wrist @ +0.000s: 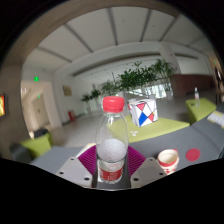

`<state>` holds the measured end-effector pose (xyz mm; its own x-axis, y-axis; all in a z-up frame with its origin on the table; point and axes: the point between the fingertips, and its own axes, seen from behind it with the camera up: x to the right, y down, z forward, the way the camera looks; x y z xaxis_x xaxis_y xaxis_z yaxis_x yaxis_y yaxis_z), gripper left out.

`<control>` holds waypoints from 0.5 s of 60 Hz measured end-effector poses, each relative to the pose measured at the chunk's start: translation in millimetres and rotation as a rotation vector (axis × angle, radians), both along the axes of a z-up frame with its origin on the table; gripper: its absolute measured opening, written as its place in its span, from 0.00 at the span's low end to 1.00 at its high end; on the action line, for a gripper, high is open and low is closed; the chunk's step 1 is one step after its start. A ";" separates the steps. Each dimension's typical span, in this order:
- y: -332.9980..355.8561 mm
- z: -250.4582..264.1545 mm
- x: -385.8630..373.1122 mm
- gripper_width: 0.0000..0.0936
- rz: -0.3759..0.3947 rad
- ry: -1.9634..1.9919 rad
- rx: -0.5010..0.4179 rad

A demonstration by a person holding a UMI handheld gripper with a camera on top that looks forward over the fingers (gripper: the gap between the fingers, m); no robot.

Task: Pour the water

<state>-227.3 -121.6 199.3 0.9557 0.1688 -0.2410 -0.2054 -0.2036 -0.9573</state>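
Observation:
A clear plastic bottle (112, 140) with a red cap and a red label stands upright between my fingers. It holds water up to about half its height. My gripper (112, 166) has its magenta pads (89, 160) pressed against both sides of the bottle's lower part and holds it lifted above the table. A small white cup with a red rim (168, 159) stands on the table just to the right of the fingers. A red bottle cap (193, 154) lies beyond the cup to the right.
A white box with red and blue patterns (143, 113) stands on a green table (165, 127) behind the bottle. Green chairs (203, 107) and potted plants (140, 78) fill the hall beyond.

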 end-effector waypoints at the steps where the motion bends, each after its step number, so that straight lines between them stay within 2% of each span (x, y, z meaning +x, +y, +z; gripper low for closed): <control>1: 0.5 7.2 -0.7 0.40 0.009 0.046 0.005; 6: 9.8 39.3 -1.9 0.40 0.064 0.295 0.023; 15: 30.1 53.3 19.8 0.40 0.134 0.792 -0.040; 27: 60.4 16.4 53.0 0.40 0.127 1.416 -0.170; 28: 41.0 16.2 50.7 0.40 0.122 1.449 -0.184; 30: 65.0 7.0 51.9 0.40 0.113 1.505 -0.203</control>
<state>-175.4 -56.6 206.3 -0.2070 0.0667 -0.9761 -0.9087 -0.3827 0.1666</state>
